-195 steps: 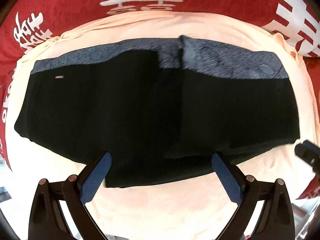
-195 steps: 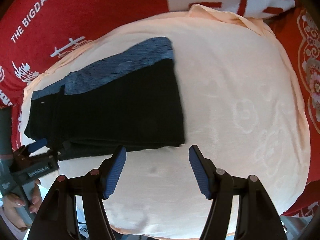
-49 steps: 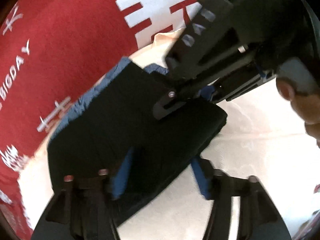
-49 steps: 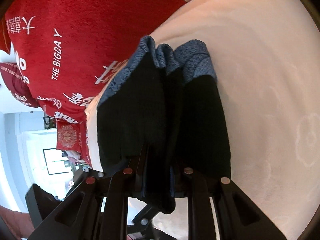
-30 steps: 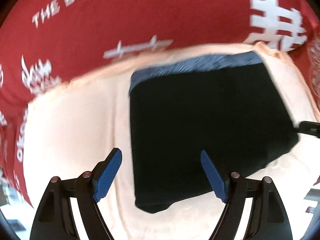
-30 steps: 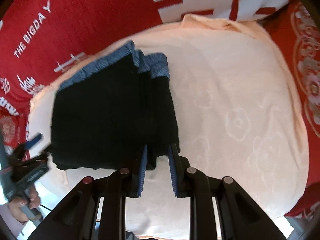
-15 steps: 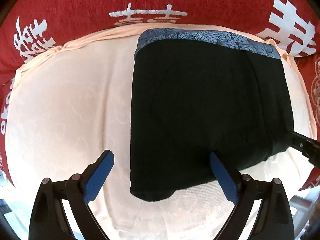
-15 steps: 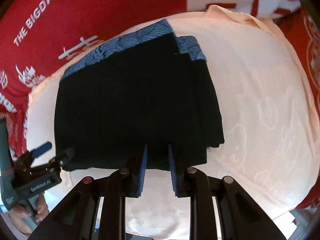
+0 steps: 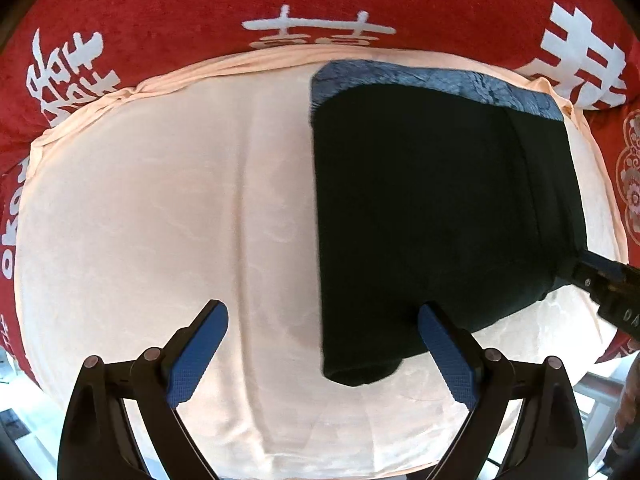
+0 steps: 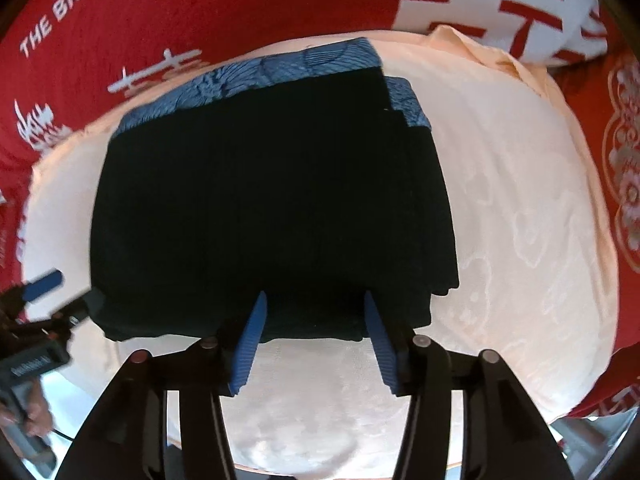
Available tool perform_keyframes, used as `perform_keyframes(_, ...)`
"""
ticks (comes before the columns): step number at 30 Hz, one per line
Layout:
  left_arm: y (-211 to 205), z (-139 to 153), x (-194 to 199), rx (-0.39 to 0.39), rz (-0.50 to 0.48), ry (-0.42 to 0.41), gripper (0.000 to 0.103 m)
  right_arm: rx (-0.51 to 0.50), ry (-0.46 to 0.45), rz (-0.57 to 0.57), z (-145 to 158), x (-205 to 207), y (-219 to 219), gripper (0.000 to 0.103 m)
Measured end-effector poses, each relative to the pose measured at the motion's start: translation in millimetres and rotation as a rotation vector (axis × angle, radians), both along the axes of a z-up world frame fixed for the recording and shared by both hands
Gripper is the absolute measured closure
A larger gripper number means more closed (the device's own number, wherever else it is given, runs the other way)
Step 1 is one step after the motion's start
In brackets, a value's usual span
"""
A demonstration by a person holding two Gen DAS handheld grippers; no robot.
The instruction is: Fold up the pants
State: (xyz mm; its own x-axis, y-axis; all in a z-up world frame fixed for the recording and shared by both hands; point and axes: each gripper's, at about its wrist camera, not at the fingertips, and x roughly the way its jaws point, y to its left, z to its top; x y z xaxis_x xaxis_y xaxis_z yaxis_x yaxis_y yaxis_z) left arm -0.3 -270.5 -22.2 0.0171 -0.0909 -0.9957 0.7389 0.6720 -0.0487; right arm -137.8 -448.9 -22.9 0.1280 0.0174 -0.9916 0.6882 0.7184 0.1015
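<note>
The black pants (image 9: 440,200) lie folded into a compact rectangle on the peach cloth (image 9: 140,200), their blue patterned waistband (image 9: 440,80) along the far edge. My left gripper (image 9: 322,310) is open above the cloth by the fold's near left corner, holding nothing. In the right wrist view, the pants (image 10: 272,200) fill the middle, with stacked layers stepping out on the right side. My right gripper (image 10: 314,304) is open, its blue pads (image 10: 250,340) either side of the near hem. Whether the pads touch the fabric I cannot tell.
A red blanket (image 9: 200,0) with white characters surrounds the peach cloth on all far sides. The right tool's black body (image 9: 612,288) pokes in at the pants' right corner. A hand (image 10: 32,416) holds the left tool at the left edge. Bare peach cloth (image 10: 520,220) lies right of the pants.
The right gripper's pads have spread apart from their pinch on the pants' near hem. The left gripper, open throughout, has shifted left, so the pants sit further right in its view.
</note>
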Motion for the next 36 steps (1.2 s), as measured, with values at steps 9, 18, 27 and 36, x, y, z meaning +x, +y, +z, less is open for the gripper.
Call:
perform_keyframes(9,7,1,20,-0.019,0.024,-0.004,0.006,0.001,0.033,-0.018,-2,3,1,0.045)
perform_keyframes(18,-7,6,44,-0.016,0.087,-0.045,0.006,0.076,0.037,0.035,0,12,-13,0.039)
perform_keyframes(27,-38,4,56,-0.014,0.129,-0.065,0.006,0.086,-0.08,-0.038,17,14,-67,0.039)
perform_keyframes(36,-65,-10,54,0.0,0.134,-0.059,0.006,0.251,-0.223,-0.191,-16,42,-141,0.066)
